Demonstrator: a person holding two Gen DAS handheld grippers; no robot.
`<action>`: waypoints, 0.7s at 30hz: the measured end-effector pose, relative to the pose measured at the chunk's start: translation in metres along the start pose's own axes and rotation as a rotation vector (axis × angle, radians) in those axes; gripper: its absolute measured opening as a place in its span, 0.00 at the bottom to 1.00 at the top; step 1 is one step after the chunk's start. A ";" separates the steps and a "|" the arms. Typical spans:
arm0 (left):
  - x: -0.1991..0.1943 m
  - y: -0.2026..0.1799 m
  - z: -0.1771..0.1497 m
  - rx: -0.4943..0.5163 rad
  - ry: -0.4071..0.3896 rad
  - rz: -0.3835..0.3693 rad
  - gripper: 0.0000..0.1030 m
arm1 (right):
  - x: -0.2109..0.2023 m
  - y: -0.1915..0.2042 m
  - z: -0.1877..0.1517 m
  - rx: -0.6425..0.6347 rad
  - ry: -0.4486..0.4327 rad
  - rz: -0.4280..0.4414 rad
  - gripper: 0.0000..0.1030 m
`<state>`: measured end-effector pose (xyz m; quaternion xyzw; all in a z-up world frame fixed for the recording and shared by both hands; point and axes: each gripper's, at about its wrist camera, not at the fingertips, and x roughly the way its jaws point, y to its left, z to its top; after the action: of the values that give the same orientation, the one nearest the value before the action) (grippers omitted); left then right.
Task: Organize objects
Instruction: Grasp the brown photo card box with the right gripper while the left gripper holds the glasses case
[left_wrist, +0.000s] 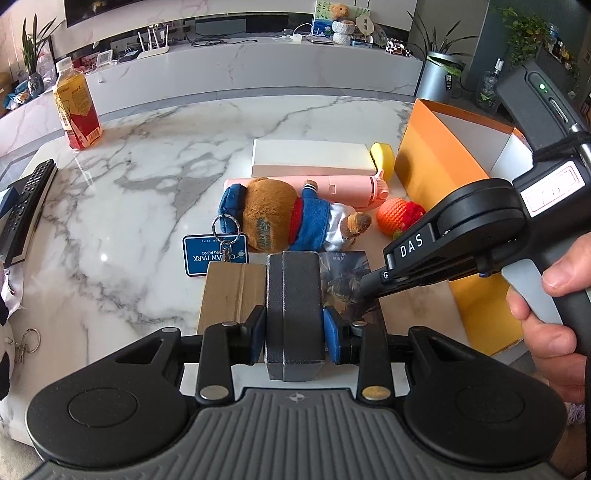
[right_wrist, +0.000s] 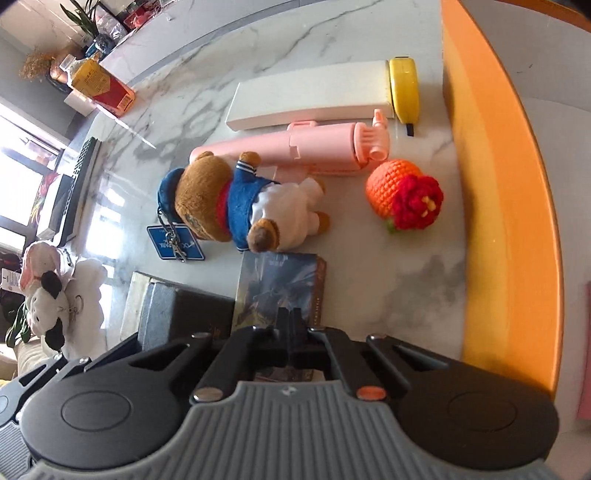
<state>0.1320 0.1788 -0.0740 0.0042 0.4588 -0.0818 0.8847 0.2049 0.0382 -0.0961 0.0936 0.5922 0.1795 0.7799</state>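
Note:
My left gripper (left_wrist: 294, 334) is shut on a dark grey box (left_wrist: 293, 295), standing on edge on the marble table (left_wrist: 147, 177). A flat brown box (left_wrist: 232, 291) lies to its left. My right gripper (right_wrist: 291, 325) is shut on the edge of a dark picture box (right_wrist: 284, 284) lying flat beside the grey box (right_wrist: 177, 314); it also shows in the left wrist view (left_wrist: 364, 295). Beyond lie a plush bear (left_wrist: 288, 214) with a blue tag (left_wrist: 207, 258), a pink bottle (left_wrist: 332, 188), a white box (left_wrist: 310, 157), a yellow case (left_wrist: 382, 155) and a crocheted orange (left_wrist: 399, 218).
An open orange box (left_wrist: 432, 158) stands at the right, also seen in the right wrist view (right_wrist: 498, 184). A drink bottle (left_wrist: 75, 107) stands far left. A remote (left_wrist: 26, 210) lies on the left edge. Plush toys (right_wrist: 51, 295) lie near the front left.

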 end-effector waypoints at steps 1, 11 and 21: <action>0.000 0.000 0.000 -0.002 0.000 0.001 0.37 | 0.000 -0.001 0.000 0.007 -0.002 0.008 0.04; 0.000 0.002 0.000 -0.018 -0.007 -0.024 0.37 | 0.014 -0.012 -0.002 0.075 0.050 0.048 0.47; -0.002 0.009 -0.002 -0.061 -0.015 -0.058 0.37 | 0.007 -0.015 -0.009 0.107 0.010 0.112 0.31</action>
<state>0.1311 0.1885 -0.0744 -0.0365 0.4542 -0.0935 0.8852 0.2003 0.0260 -0.1103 0.1671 0.5987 0.1915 0.7596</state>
